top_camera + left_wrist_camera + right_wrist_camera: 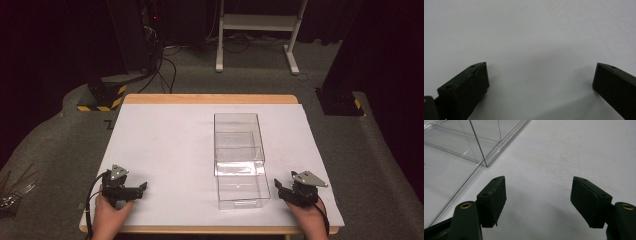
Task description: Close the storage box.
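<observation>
The clear plastic box [240,159] runs near-to-far, just left of my right gripper [281,190]; my left gripper [141,188] sits well apart. Both sets of fingers gape open, empty.

The clear box [239,145] with its drawer [243,190] pulled out toward the person is the one obstacle on the table [165,145]. Left of the box, bare white surface runs to the table edge, where the left tongs [142,189] rest with jaws spread wide. Right of the box only a narrow strip is free; the right tongs [278,188], jaws apart, sit just beside the drawer.
</observation>
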